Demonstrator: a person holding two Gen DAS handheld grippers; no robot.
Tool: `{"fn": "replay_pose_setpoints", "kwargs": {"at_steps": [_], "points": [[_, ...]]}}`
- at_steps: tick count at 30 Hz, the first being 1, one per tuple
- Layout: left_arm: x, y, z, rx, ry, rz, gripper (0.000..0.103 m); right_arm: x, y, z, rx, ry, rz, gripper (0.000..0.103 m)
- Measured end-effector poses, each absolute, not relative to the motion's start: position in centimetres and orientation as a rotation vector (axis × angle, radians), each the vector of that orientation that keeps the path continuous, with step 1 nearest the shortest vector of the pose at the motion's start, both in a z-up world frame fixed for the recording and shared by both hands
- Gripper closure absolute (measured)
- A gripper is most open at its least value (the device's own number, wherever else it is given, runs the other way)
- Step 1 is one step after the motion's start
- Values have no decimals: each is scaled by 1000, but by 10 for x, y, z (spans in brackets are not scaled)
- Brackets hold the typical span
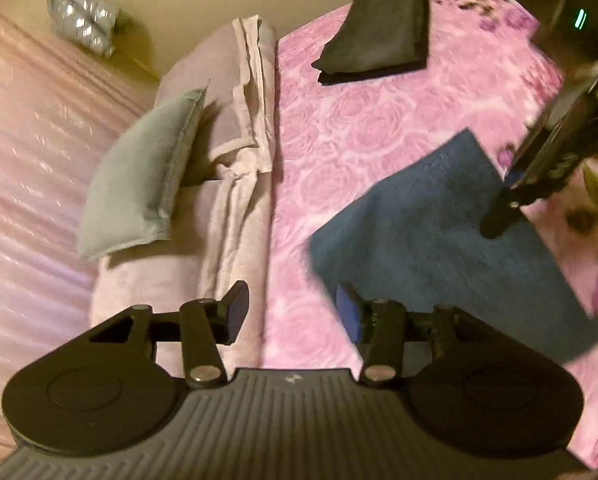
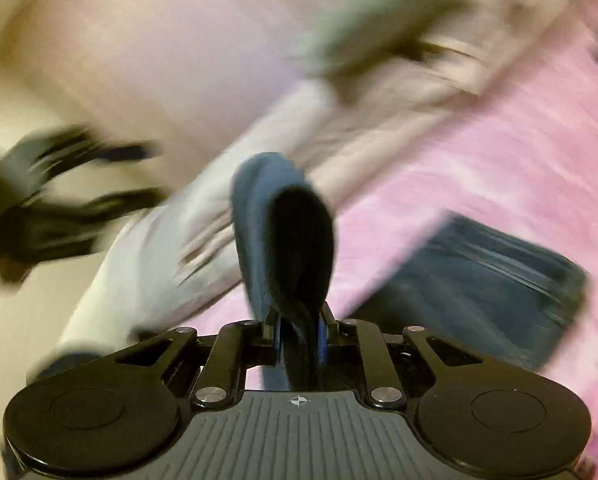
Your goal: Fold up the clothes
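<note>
A dark blue cloth (image 1: 439, 248) lies on the pink rose-patterned bedspread (image 1: 359, 128). In the left wrist view my left gripper (image 1: 293, 314) is open and holds nothing, its right finger at the cloth's near-left corner. My right gripper (image 1: 499, 220) comes down from the upper right onto the cloth's far side. The right wrist view is heavily blurred. It shows my right gripper (image 2: 299, 332) shut on a raised fold of the blue cloth (image 2: 283, 232), with the remainder of the cloth (image 2: 479, 288) flat on the bed. The left gripper (image 2: 59, 200) is a dark smear at the left.
A folded black garment (image 1: 375, 36) lies farther back on the bedspread. A rolled pale pink sheet (image 1: 239, 140) and a grey-green pillow (image 1: 139, 176) lie along the bed's left side. A shiny silver bag (image 1: 83, 20) sits beyond them.
</note>
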State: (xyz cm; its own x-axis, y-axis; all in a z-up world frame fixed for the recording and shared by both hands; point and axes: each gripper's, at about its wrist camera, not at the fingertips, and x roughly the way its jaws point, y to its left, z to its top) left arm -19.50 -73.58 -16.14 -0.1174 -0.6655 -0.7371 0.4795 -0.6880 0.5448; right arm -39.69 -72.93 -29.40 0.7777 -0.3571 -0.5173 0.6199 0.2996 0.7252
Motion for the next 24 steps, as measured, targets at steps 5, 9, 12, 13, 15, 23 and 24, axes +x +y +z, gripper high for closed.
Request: {"fn": "replay_pose_setpoints", "kwargs": {"at_steps": [5,9,12,13,15,23,24], "points": [[-232,-758,-217,1455,-40,-1935,59,-457,-774,-372,1397,305,-818,57],[-245,-770,-276,1529,128,-1928,59,-475,-780,-369,1395,270,-783,57],[-249,-774,-308,1570,231,-1907,59,-480,-788,-374,1429,266,-804,57],[-249,-774,-314,1577,246,-1905,59,-480,-792,-375,1434,281,-819,68],[-250,-775,-324,1589,276,-1900,59,-481,-795,-377,1435,294,-823,83],[-231,-851,-333,1354,502,-1838,59,-489,-802,-385,1422,321,-804,83],[-227,-864,-338,1306,573,-1837,59,-490,-803,-385,1421,325,-801,83]]}}
